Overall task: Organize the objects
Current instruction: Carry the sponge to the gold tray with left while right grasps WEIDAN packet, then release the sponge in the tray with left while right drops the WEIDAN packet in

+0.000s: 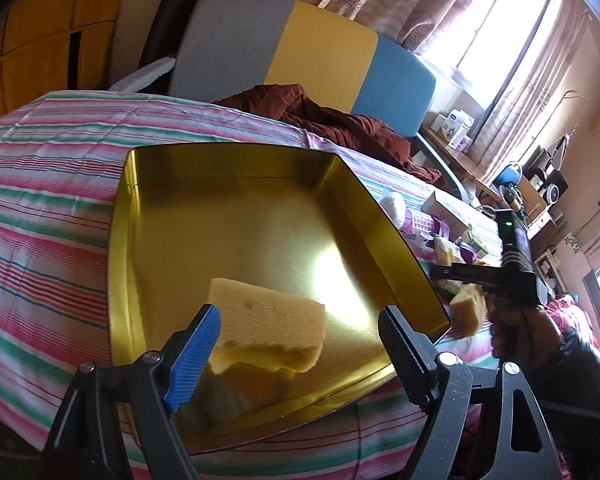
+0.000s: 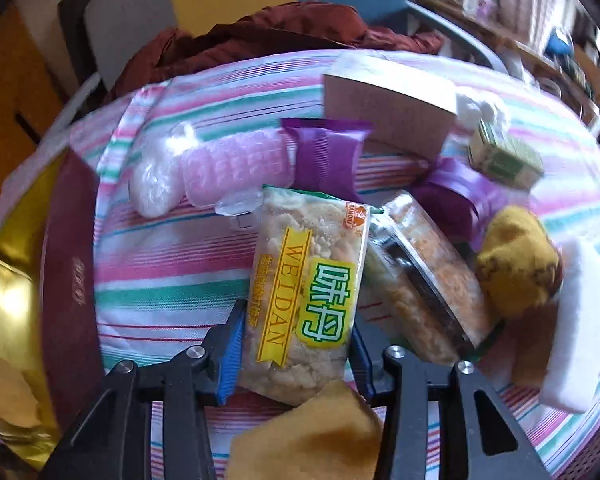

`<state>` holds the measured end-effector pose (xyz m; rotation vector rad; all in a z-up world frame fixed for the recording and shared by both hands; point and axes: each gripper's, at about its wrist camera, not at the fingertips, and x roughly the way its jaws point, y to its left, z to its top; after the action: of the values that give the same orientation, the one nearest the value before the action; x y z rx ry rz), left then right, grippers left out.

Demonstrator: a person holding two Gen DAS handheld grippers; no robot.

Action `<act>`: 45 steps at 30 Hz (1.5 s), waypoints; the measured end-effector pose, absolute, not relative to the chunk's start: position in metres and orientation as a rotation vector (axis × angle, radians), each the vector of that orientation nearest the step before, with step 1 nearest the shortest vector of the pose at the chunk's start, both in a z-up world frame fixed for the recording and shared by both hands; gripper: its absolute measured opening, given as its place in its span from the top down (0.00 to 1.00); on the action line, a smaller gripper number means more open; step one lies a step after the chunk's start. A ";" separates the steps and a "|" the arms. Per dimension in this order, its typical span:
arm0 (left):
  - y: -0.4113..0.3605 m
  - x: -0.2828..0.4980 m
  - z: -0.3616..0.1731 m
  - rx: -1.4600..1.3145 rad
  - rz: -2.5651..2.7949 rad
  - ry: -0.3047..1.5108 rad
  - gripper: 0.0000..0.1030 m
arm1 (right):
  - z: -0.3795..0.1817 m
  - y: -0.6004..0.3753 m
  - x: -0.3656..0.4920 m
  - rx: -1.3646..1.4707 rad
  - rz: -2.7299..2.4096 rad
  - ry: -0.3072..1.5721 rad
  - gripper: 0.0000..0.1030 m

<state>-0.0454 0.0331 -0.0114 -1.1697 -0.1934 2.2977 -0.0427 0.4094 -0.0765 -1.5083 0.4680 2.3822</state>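
A gold metal tray (image 1: 236,220) lies on the striped bed. A yellow sponge (image 1: 268,332) hangs just above the tray floor between my left gripper's (image 1: 300,344) wide-open jaws, touching the blue left pad. My right gripper (image 2: 296,344) is shut on a WEIDAN snack packet (image 2: 308,292), held over the pile of objects. The tray's dark red outer wall (image 2: 70,264) shows at the left of the right wrist view. The right gripper (image 1: 516,256) also shows to the right of the tray in the left wrist view.
Loose items lie on the striped sheet (image 2: 172,264): a pink blister pack (image 2: 236,168), purple packet (image 2: 324,156), cardboard box (image 2: 388,108), second snack packet (image 2: 424,280), yellow sock (image 2: 516,256), white foam (image 2: 576,312), another sponge (image 2: 312,436). A red quilt (image 1: 324,120) lies behind.
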 end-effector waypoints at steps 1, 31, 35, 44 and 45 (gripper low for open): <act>0.032 -0.046 -0.012 -1.172 2.302 -0.194 0.21 | -0.076 0.411 -0.041 -1.499 2.380 0.465 0.56; -0.026 -0.029 -0.008 -1.218 2.501 -0.288 0.13 | -0.053 0.175 -0.053 -1.912 2.920 0.151 0.50; -0.028 -0.028 -0.006 -1.215 2.517 -0.290 0.13 | -0.054 0.147 -0.059 -2.007 3.051 0.281 0.49; -0.039 -0.028 -0.003 -1.213 2.607 -0.259 0.10 | -0.040 0.171 -0.045 -1.824 3.066 0.293 0.49; -0.037 -0.028 -0.002 -1.214 2.613 -0.243 0.10 | -0.035 0.181 -0.040 -1.786 3.055 0.292 0.49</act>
<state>-0.0277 -0.0370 -0.0023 -1.2142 -0.2431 2.6126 -0.0400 0.1805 -0.0352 -1.7862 0.2925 3.0548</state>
